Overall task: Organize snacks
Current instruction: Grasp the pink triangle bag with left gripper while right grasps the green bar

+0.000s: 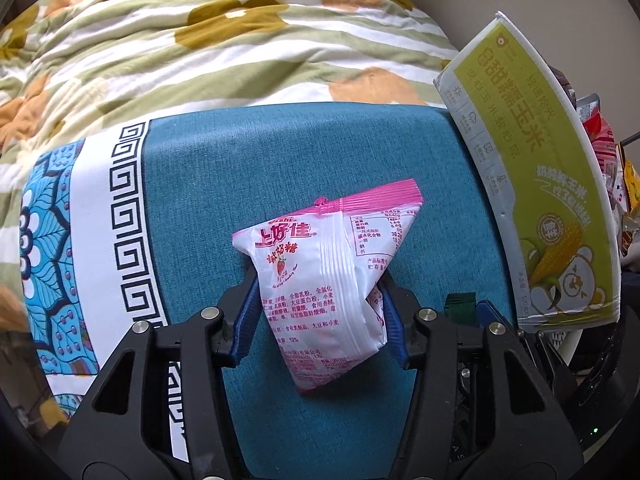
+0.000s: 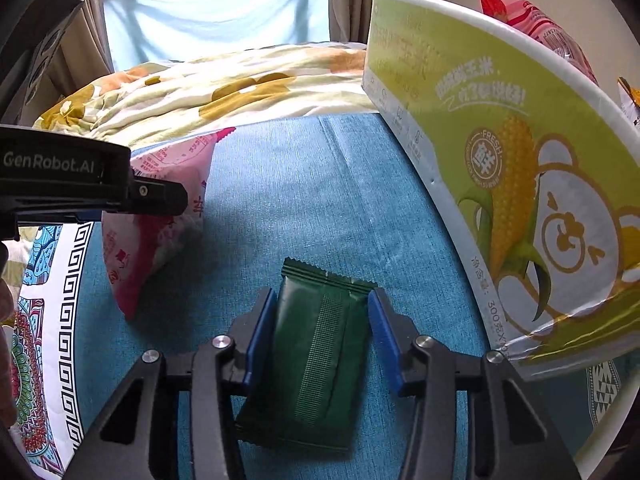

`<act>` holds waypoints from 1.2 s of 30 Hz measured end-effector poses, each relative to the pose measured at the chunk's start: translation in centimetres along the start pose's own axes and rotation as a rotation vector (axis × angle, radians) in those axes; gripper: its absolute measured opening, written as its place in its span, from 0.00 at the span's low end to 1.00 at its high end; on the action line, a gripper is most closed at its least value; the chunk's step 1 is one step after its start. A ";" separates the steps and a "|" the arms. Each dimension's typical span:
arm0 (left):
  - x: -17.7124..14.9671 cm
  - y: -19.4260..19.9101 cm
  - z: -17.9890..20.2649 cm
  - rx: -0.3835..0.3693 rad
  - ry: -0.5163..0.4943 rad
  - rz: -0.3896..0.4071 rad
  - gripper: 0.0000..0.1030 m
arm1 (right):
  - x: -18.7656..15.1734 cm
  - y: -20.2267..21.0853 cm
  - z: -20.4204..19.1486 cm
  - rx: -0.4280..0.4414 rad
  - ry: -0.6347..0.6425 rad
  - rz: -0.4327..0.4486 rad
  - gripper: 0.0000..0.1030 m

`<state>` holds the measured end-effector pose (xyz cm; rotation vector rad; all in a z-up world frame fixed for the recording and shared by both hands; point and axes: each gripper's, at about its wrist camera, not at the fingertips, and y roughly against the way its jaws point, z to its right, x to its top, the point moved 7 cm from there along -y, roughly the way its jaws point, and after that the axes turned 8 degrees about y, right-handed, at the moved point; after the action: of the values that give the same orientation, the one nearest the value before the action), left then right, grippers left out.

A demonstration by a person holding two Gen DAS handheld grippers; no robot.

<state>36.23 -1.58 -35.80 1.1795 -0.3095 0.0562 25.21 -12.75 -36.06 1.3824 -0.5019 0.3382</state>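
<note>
1. Nearest in the right wrist view, the right gripper [image 2: 322,336] has its jaws closed on the dark green wrapper [image 2: 316,356], blue pads pressing its two long sides; the pack lies flat on the teal cloth [image 2: 320,184] of the table.
2. The green pack looks thin, flat and fairly firm, probably a bar or wafer. Its foil skin seems slick, so a hold across the middle of the long edges suits it better than the crimped ends.
3. In the left wrist view the left gripper [image 1: 320,312] has its jaws shut on the pink-and-white candy bag [image 1: 320,280], pinching its lower body while the sealed pink top stands free above.
4. That bag appears light, puffy and soft; it will likely crumple under pressure and could slide, so gripping low on the filled part seems sound.
5. Just right of both stands the green corn box [image 2: 480,160], with other snack packets showing behind its rim, a probable place for the two.
6. Farthest lies the floral quilt [image 1: 220,40].
</note>
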 end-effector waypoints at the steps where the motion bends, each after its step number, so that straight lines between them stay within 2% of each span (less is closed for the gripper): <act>1: -0.1 0.1 -0.1 0.003 0.001 0.000 0.47 | 0.0 0.0 0.0 0.002 -0.004 0.001 0.42; 13: -0.5 1.1 -0.2 0.002 -0.015 0.019 0.47 | -0.1 0.0 -0.1 -0.046 0.014 -0.010 0.43; 17: -0.6 1.1 0.1 -0.002 -0.025 0.021 0.47 | 0.1 0.3 0.0 -0.085 0.028 0.001 0.55; 25: -0.9 1.1 0.4 -0.007 -0.032 0.017 0.47 | -1.3 0.1 0.6 -0.030 -0.066 -0.075 0.56; 28: -1.1 1.2 0.5 -0.005 -0.036 0.015 0.47 | -1.4 0.1 0.4 -0.027 -0.063 -0.069 0.56; 30: -1.2 1.2 0.5 -0.005 -0.036 0.015 0.47 | -1.4 0.3 0.2 -0.023 -0.051 -0.066 0.52; 31: -1.2 1.2 0.5 -0.005 -0.035 0.016 0.47 | -1.3 0.3 -0.1 -0.013 -0.041 -0.061 0.44; 32: -1.1 1.2 0.5 -0.005 -0.035 0.016 0.47 | -1.3 0.4 -0.4 -0.013 -0.027 -0.059 0.41; 36: -1.2 2.0 0.6 -0.006 -0.032 0.030 0.47 | -1.1 0.4 -0.6 -0.007 -0.009 -0.054 0.40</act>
<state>34.55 -1.23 -34.12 1.1713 -0.3556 0.0621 24.18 -12.05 -36.33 1.3887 -0.4725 0.2863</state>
